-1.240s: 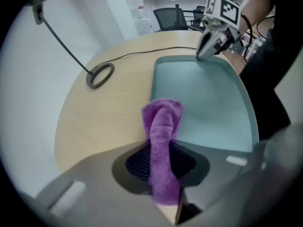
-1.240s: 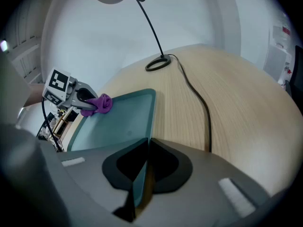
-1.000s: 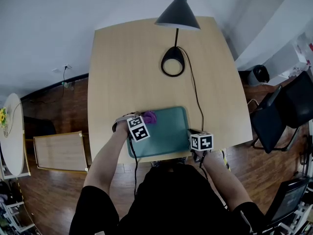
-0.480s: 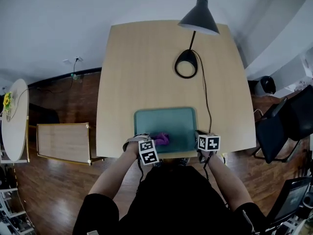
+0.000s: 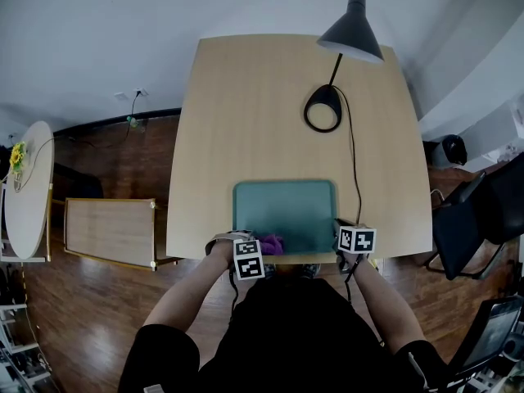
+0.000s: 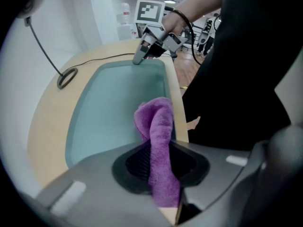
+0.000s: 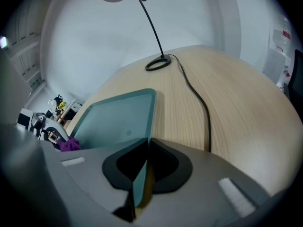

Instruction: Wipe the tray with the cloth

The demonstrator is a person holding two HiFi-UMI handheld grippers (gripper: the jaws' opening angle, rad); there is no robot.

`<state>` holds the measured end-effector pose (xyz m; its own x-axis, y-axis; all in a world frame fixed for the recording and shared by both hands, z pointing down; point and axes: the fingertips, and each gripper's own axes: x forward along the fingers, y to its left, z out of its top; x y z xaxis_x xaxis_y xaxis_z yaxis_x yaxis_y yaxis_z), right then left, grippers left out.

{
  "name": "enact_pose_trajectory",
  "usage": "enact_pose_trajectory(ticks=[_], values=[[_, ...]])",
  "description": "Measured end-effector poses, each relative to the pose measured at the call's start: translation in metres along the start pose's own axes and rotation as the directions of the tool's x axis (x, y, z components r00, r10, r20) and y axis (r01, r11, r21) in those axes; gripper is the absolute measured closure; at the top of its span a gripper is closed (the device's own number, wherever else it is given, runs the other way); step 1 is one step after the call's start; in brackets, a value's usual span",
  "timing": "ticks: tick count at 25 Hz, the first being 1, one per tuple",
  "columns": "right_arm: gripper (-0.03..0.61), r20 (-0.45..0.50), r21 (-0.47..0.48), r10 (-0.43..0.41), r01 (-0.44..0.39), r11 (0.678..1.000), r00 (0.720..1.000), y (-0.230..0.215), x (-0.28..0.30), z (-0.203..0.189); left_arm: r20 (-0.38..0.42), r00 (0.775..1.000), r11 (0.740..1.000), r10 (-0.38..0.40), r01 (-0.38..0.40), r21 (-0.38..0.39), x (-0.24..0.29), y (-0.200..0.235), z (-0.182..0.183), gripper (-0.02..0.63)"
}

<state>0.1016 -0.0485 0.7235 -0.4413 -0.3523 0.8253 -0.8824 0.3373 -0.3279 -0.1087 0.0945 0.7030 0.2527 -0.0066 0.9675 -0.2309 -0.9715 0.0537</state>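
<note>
Wooden worktop (image 5: pixel 262 97) carrying a teal tray (image 5: pixel 286 203) at its 6 o'clock edge and a black lamp (image 5: pixel 352 33) toward 1 o'clock. Left gripper (image 6: pixel 163 174): jaws clenched on a purple cloth (image 6: pixel 158 122), which hangs down onto the tray's 7 o'clock corner. Right gripper (image 7: pixel 141 174): jaws clamped on the tray's rim at its 5 o'clock corner. Lamp cord (image 7: pixel 199 98) runs along the worktop past the tray's 3 o'clock side, apart from it.

Head view overhead; gripper views close, low; all share tray (image 5: pixel 284 211).
</note>
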Motion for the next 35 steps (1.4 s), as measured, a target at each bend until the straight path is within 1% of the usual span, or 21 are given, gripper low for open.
enact_pose_trajectory(ticks=[3,7,9,11,13,16,18,21,24,29,35], values=[[0.557,0.001,0.002,0.003,-0.003,1.0,1.0,0.001,0.0,0.0,-0.005,1.0,1.0,0.023,-0.023,-0.002,-0.006,0.019,-0.005,0.509],[0.557,0.005,0.004,0.007,-0.007,1.0,1.0,0.002,-0.001,0.0,-0.023,0.993,0.994,0.112,-0.112,-0.009,-0.018,0.072,-0.012,0.509],[0.557,0.007,0.005,0.008,-0.008,1.0,1.0,0.002,-0.002,-0.001,-0.045,0.987,0.987,0.154,-0.156,-0.027,-0.022,0.106,-0.02,0.509],[0.557,0.006,0.008,0.009,-0.009,1.0,1.0,0.004,-0.002,-0.002,-0.072,0.981,0.981,0.181,-0.185,-0.051,-0.025,0.135,-0.029,0.509],[0.557,0.005,0.008,0.012,-0.012,1.0,1.0,0.006,-0.003,-0.003,-0.087,0.974,0.975,0.209,-0.215,-0.059,-0.029,0.16,-0.034,0.509],[0.557,0.009,0.008,0.015,-0.015,1.0,1.0,0.006,-0.004,-0.001,-0.102,0.954,0.957,0.283,-0.288,-0.035,-0.036,0.192,-0.037,0.509],[0.557,0.013,0.009,0.013,-0.013,1.0,1.0,0.006,-0.005,0.0,-0.118,0.945,0.951,0.306,-0.31,-0.017,-0.033,0.2,-0.04,0.508],[0.557,0.021,0.004,0.012,-0.012,1.0,1.0,0.008,-0.007,0.002,-0.125,0.944,0.951,0.304,-0.309,-0.019,-0.023,0.191,-0.043,0.508],[0.557,0.014,0.009,0.017,-0.017,1.0,1.0,0.007,-0.005,-0.001,-0.102,0.951,0.955,0.291,-0.295,-0.021,-0.021,0.17,-0.04,0.508],[0.557,0.027,0.002,0.013,-0.013,1.0,1.0,0.007,-0.008,0.004,-0.068,0.968,0.969,0.243,-0.245,-0.016,-0.018,0.123,-0.04,0.509],[0.557,0.016,0.011,0.011,-0.011,1.0,1.0,0.001,-0.003,0.0,-0.039,0.983,0.983,0.179,-0.178,0.031,-0.011,0.052,-0.03,0.508]])
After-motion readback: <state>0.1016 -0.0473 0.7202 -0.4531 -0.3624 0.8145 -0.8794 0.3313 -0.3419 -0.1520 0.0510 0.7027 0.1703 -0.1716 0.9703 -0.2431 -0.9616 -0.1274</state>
